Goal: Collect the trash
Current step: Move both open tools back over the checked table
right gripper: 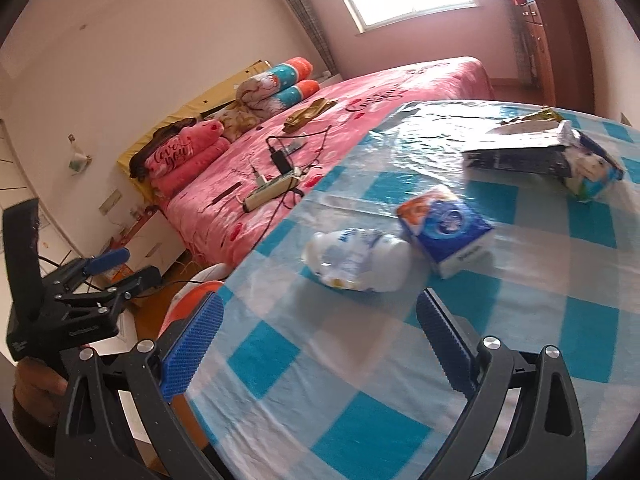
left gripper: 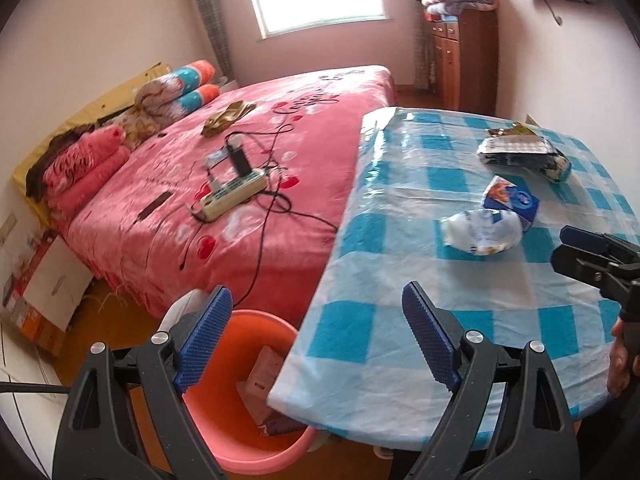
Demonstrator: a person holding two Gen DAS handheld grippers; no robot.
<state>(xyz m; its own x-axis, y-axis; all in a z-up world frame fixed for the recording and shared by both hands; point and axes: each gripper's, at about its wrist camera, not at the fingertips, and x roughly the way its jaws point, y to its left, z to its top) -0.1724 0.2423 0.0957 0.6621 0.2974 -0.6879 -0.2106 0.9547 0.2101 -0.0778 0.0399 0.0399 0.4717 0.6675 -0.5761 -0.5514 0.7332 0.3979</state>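
On the blue-checked table (left gripper: 400,320) lie a crumpled white wrapper (left gripper: 484,232), a blue tissue pack (left gripper: 512,200) and a dark flat package (left gripper: 524,152). My left gripper (left gripper: 318,336) is open and holds nothing, over the table's near-left edge and the orange bin (left gripper: 240,432) below it. The bin holds a pale box. My right gripper (right gripper: 318,346) is open and holds nothing just short of the white wrapper (right gripper: 360,264). The blue pack (right gripper: 448,228) and dark package (right gripper: 528,156) lie beyond. Each view shows the other gripper: right (left gripper: 572,250), left (right gripper: 128,270).
A pink bed (left gripper: 240,152) stands close to the table's left, with a power strip (left gripper: 232,196), cables and pillows on it. A wooden cabinet (left gripper: 464,60) stands at the back right. Cardboard boxes (left gripper: 36,292) sit on the floor at the left. A hand (right gripper: 36,396) holds the left gripper.
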